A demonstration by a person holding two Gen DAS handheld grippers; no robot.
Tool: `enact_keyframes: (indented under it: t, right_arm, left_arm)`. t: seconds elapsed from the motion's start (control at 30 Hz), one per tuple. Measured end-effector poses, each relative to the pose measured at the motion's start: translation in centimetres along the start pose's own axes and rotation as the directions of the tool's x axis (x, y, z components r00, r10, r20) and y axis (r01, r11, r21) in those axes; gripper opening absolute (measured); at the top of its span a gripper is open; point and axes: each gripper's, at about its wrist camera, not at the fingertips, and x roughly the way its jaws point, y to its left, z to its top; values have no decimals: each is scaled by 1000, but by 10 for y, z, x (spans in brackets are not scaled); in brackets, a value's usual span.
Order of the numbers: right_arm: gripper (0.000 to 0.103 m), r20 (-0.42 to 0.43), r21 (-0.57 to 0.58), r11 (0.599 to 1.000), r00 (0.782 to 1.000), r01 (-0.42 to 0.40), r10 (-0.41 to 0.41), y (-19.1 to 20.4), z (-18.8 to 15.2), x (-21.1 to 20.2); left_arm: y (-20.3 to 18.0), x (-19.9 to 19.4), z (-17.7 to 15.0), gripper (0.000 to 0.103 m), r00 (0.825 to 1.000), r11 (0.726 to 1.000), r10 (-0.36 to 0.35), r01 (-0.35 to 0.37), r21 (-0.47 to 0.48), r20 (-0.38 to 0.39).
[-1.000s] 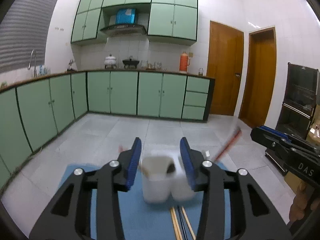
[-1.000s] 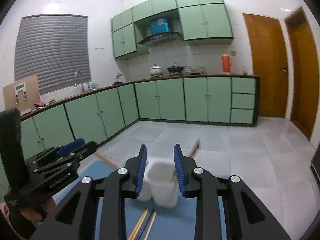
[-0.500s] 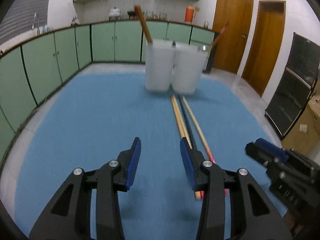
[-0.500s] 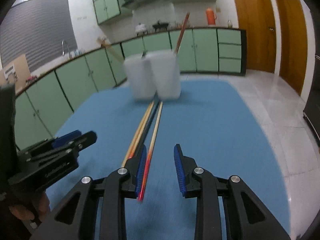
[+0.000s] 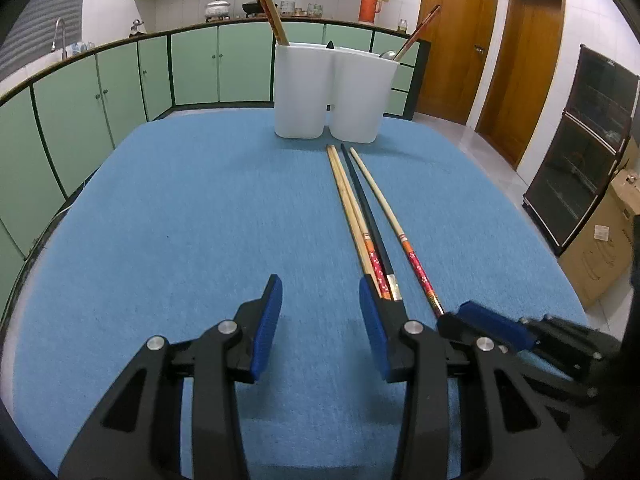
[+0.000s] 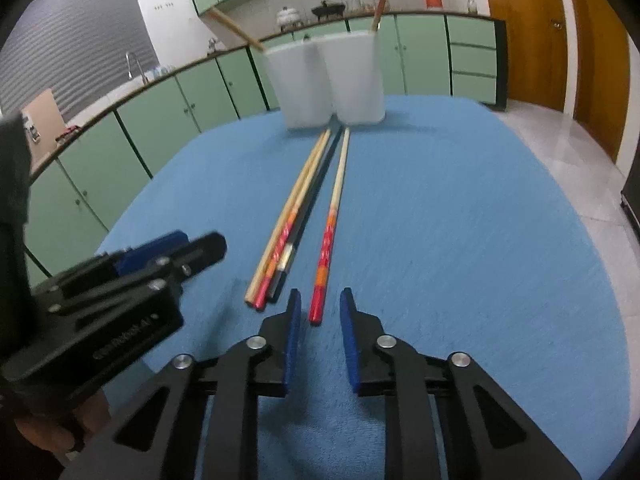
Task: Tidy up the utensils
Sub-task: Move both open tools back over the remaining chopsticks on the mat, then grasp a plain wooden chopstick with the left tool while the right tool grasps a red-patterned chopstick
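The right gripper [image 6: 317, 334], black with blue pads, has just been narrowing its jaws, and the red end of a lone red-and-cream wooden chopstick [image 6: 329, 236] lies just ahead of them, not yet pinched. Its long axis runs straight away from the gripper toward the white plastic twin-cup utensil holder [image 6: 326, 80] at the far edge of the blue cloth-covered table [image 6: 460, 220]. The left gripper [image 5: 320, 320] hovers open and empty, beside a bundle of three chopsticks [image 5: 362, 220]. Only the left view shows sharply the chopsticks already standing in the holder.
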Motion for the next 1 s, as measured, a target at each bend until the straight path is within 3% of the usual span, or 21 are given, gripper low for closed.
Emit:
enact_keyframes:
  t: [0.13, 0.2, 0.57, 1.0]
  right_arm:
    - [14, -7, 0, 1000, 1000, 11, -11, 0, 1, 2]
    - [6, -14, -4, 1000, 1000, 14, -14, 0, 1, 3]
    - [5, -2, 36, 998, 998, 60, -60, -16, 2, -4]
    - [5, 6, 62, 996, 998, 60, -60, -26, 2, -7]
  left_arm:
    - [-5, 2, 1, 39, 1000, 1000, -4, 4, 5, -8]
    - [-7, 2, 0, 39, 1000, 1000, -7, 7, 13, -7]
    - [-21, 7, -2, 40, 998, 998, -44, 46, 52, -37]
    - [-27, 22, -3, 39, 993, 997, -46, 52, 56, -105]
